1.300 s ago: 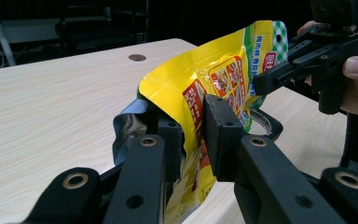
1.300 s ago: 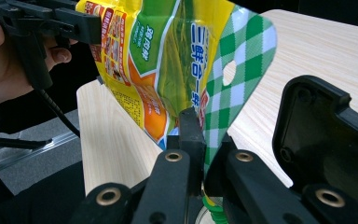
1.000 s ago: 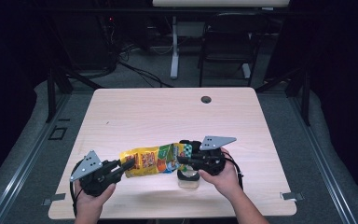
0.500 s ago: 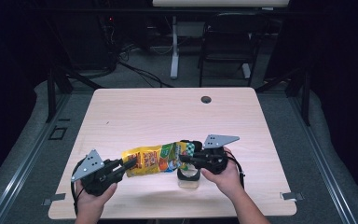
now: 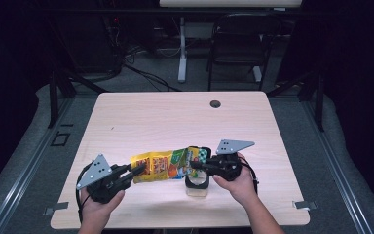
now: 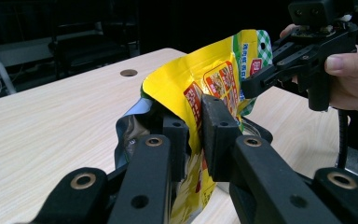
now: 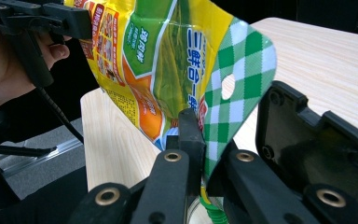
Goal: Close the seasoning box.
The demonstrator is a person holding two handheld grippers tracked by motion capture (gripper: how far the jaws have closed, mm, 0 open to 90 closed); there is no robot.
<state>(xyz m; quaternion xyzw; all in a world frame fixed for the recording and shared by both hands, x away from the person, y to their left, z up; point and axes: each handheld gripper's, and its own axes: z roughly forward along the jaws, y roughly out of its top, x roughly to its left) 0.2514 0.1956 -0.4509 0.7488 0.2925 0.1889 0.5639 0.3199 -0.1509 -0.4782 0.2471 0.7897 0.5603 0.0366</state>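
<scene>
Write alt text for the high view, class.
Two hand-held grippers hold a yellow snack bag stretched above a small clear jar on a pale wooden table: the left hand-held gripper grips one end, the right hand-held gripper the other.

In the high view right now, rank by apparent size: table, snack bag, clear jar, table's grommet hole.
1. Table
2. Snack bag
3. Clear jar, partly hidden under the right gripper, so its size is unsure
4. Grommet hole
</scene>
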